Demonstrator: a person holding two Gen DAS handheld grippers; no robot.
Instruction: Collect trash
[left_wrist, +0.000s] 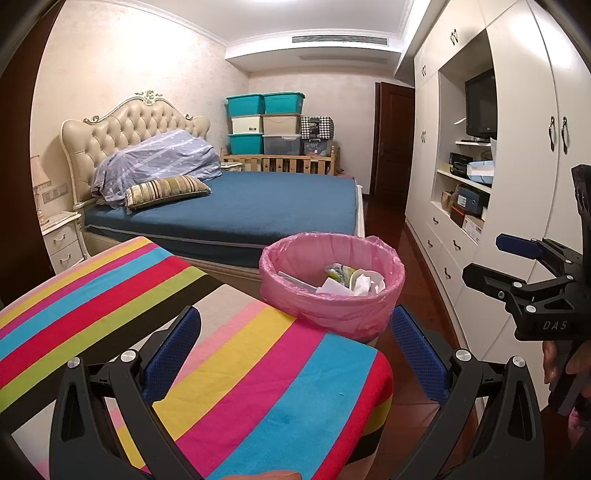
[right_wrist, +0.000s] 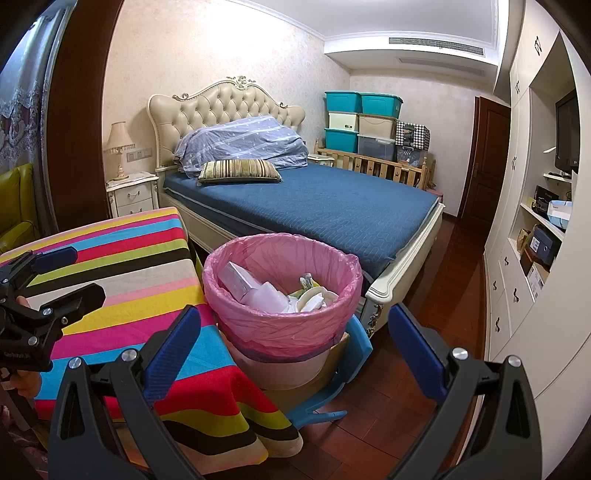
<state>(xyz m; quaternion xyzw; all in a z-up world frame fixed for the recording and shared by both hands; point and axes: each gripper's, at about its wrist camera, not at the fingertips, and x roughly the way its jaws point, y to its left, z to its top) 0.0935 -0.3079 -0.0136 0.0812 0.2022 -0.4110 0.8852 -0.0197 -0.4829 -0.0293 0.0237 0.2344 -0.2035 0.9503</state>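
My left gripper (left_wrist: 295, 354) and right gripper (right_wrist: 293, 350) both hung apart, holding nothing; the trash (right_wrist: 280, 288) lay inside the pink-lined bin (right_wrist: 258, 328) beside the striped table's (right_wrist: 122, 258) far corner; I judged collection nearly done, since no litter showed on the tabletop.

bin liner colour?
Pink, a translucent liner folded over the bin's rim. Clearest in the right wrist view.

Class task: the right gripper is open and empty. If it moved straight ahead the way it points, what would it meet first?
Probably the pink-lined trash bin, which sits centred between the right gripper's open fingers. Depth is unclear.
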